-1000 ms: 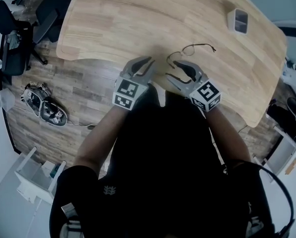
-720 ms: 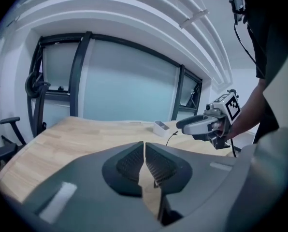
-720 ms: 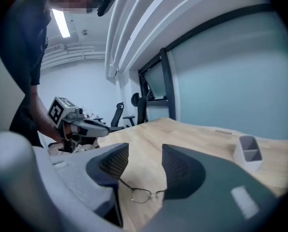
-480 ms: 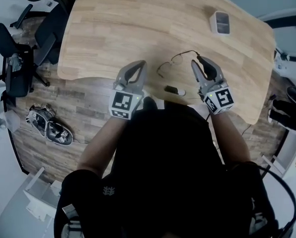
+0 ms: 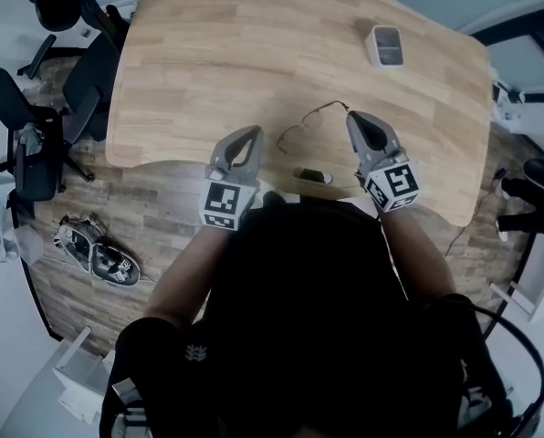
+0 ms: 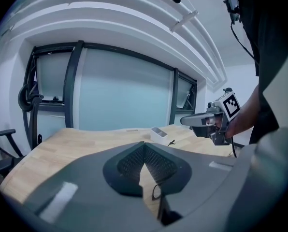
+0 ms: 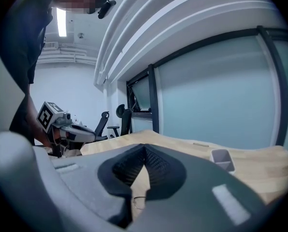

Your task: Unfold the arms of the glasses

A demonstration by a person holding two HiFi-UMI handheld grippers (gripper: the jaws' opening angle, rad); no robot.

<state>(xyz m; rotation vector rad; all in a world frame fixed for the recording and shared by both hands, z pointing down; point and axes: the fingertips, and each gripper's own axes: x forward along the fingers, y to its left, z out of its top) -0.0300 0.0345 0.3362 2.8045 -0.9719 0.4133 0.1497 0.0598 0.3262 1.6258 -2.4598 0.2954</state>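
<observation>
Thin wire-framed glasses (image 5: pixel 301 124) lie on the wooden table (image 5: pixel 208 53), between my two grippers. The left gripper (image 5: pixel 251 131) hovers just left of them with its jaws shut and empty. On the right, the right gripper (image 5: pixel 352 115) is shut too, its tip close to the end of one glasses arm; I see nothing pinched in it. In the left gripper view the shut jaws (image 6: pixel 145 145) frame a lens (image 6: pixel 156 192) below, with the right gripper (image 6: pixel 202 121) beyond. The right gripper view has its own shut jaws (image 7: pixel 145 148) above a lens (image 7: pixel 136 202).
A small dark object (image 5: pixel 311 175) lies near the table's front edge between the grippers. A white open container (image 5: pixel 384 46) stands further back on the right. Office chairs (image 5: pixel 35 144) stand on the floor at the left, near a pair of shoes (image 5: pixel 99 254).
The right gripper's jaws went from wide open to shut, and it swung out to the right of the glasses. The left jaws closed as well. Both grippers lifted a little.
</observation>
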